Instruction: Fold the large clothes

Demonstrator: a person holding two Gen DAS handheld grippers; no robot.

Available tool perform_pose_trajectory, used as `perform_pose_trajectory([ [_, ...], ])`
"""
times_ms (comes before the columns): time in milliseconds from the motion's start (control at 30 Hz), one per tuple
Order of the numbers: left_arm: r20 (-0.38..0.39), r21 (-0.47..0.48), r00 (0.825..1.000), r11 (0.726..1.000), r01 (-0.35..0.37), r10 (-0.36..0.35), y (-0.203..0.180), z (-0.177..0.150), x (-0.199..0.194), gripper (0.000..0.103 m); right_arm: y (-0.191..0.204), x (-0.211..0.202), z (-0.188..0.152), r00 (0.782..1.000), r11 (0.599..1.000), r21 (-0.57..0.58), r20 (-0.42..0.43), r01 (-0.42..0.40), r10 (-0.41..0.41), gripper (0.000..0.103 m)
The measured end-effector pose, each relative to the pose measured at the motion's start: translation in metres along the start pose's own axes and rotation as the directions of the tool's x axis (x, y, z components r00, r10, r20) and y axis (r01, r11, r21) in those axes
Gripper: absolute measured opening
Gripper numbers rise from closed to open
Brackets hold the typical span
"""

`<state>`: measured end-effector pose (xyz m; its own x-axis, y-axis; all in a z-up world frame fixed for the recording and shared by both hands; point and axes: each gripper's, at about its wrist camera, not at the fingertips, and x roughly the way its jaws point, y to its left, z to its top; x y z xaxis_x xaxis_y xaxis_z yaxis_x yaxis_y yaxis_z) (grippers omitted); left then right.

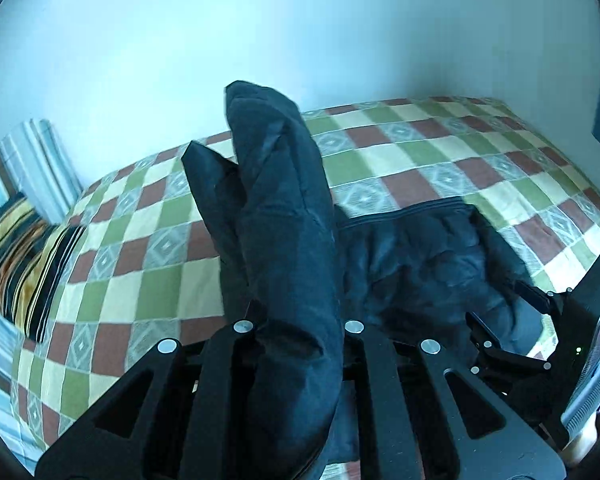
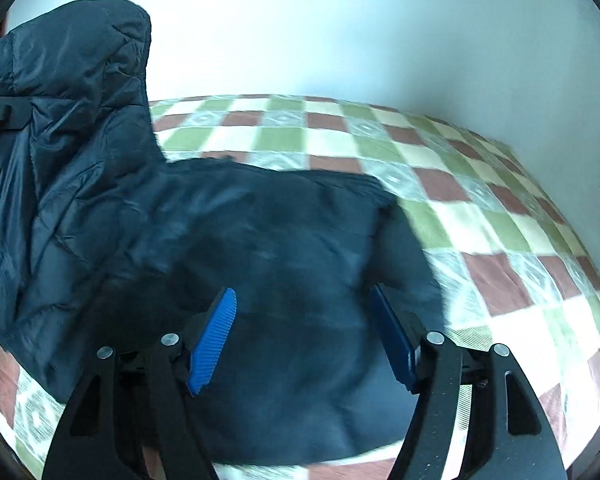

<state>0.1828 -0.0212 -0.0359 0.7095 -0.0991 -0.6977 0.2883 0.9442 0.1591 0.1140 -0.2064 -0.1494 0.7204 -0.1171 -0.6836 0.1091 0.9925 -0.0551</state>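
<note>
checked bed [image 1: 420,168] | l fingers [image 1: 296,332] clamp jacket [image 2: 280,248] | r fingers [image 2: 304,336] apart, only r view

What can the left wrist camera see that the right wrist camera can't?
Only the left view shows the striped pillow at the bed's end, and the left gripper shut on a raised fold of the jacket. Only the right view shows the right gripper open, blue pads apart above the jacket. Both show the dark jacket, checked bedspread and pale wall.
</note>
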Motion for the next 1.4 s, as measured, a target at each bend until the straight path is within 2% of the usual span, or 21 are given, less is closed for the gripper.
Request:
perform_pose_trajectory([
  [167, 0.003, 0.087, 0.999, 0.996, 0.031, -0.032, -0.063, 0.006, 0.007, 0.012, -0.050, -0.006, -0.010, 0.999, 0.996, 0.070, -0.017, 0.051, -0.050, 0.069],
  [300, -0.024, 0.148, 0.999, 0.988, 0.051, -0.048, -0.113, 0.005, 0.024, 0.011, -0.091, -0.008, -0.024, 0.996, 0.988, 0.125, -0.038, 0.090, -0.086, 0.069],
  [567, -0.080, 0.240, 0.995, 0.968, 0.076, -0.058, -0.187, -0.010, 0.053, 0.010, -0.144, -0.006, -0.044, 0.991, 0.971, 0.206, -0.078, 0.119, -0.105, 0.069],
  [900, -0.085, 0.291, 0.996, 0.956, 0.035, -0.011, -0.223, -0.028, 0.074, 0.010, -0.167, 0.004, -0.059, 0.988, 0.964, 0.234, -0.119, 0.125, -0.099, 0.069],
  [1400, -0.049, 0.307, 0.999, 0.952, -0.007, 0.023, -0.229, -0.033, 0.074, 0.011, -0.169, 0.005, -0.064, 0.982, 0.965, 0.211, -0.139, 0.158, -0.130, 0.069],
])
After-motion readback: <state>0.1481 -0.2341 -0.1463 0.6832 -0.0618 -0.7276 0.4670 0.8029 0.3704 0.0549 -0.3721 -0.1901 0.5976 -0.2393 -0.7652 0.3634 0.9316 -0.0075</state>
